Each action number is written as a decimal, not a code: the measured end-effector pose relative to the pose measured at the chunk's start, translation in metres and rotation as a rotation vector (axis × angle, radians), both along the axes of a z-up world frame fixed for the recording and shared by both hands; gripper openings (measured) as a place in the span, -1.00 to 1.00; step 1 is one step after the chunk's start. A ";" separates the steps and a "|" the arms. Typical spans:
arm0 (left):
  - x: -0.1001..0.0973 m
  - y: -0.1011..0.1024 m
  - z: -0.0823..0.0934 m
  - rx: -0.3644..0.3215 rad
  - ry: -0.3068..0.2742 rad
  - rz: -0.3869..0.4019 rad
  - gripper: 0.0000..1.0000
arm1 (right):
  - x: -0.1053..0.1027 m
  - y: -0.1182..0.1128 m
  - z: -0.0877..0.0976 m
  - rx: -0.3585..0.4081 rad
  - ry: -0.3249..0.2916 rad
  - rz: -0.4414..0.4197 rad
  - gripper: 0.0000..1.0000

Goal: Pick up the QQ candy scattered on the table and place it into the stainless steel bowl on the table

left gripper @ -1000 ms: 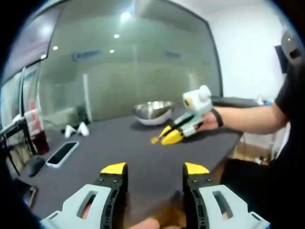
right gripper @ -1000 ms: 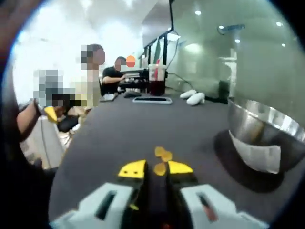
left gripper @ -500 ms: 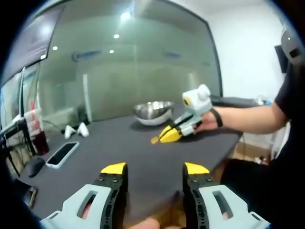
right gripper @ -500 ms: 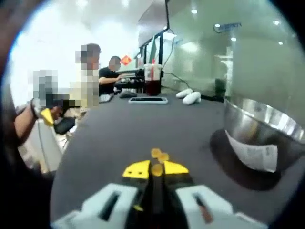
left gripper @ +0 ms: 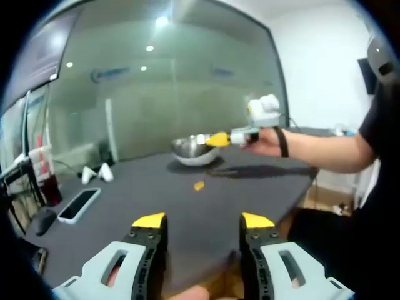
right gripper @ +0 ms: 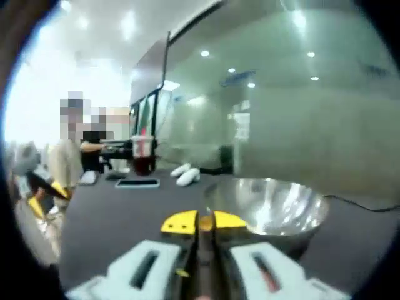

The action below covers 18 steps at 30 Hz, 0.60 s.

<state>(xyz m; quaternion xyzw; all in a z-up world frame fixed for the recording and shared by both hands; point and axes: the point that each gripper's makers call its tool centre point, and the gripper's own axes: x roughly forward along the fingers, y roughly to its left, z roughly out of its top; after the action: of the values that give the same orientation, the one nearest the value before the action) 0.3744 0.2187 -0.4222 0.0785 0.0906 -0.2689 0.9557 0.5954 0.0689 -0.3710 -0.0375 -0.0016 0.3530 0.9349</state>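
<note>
right tool (right gripper: 200, 220) pinched on a small orange qq candy (right gripper: 205, 220), at the stainless steel bowl (right gripper: 275, 209) rim. left tool (left gripper: 202, 220) gapes empty. candy looks soft, light; nip gently across middle.

We see a frosted glass partition (left gripper: 169, 94) spanning the room behind the dark grey table (left gripper: 187, 206), reflecting recessed ceiling lights (left gripper: 164, 21). A white wall (left gripper: 325, 69) adjoins it. In the right gripper view, the ceiling (right gripper: 106, 31) is brightly lit.
</note>
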 end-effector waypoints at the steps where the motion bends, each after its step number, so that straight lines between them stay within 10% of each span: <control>1: 0.000 0.000 -0.001 0.001 0.001 0.001 -0.05 | -0.001 0.000 0.004 0.019 0.006 0.011 -0.81; 3: 0.001 0.002 -0.001 -0.003 0.003 0.005 -0.05 | -0.006 0.004 0.023 0.117 -0.002 0.058 -0.81; 18: 0.000 0.004 -0.003 -0.002 0.007 0.009 -0.05 | 0.044 -0.022 0.029 0.068 -0.006 -0.087 -0.80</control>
<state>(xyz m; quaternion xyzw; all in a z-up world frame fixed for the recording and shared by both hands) 0.3740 0.2230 -0.4250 0.0763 0.0943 -0.2650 0.9566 0.6395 0.0474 -0.3420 -0.0068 -0.0149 0.3117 0.9500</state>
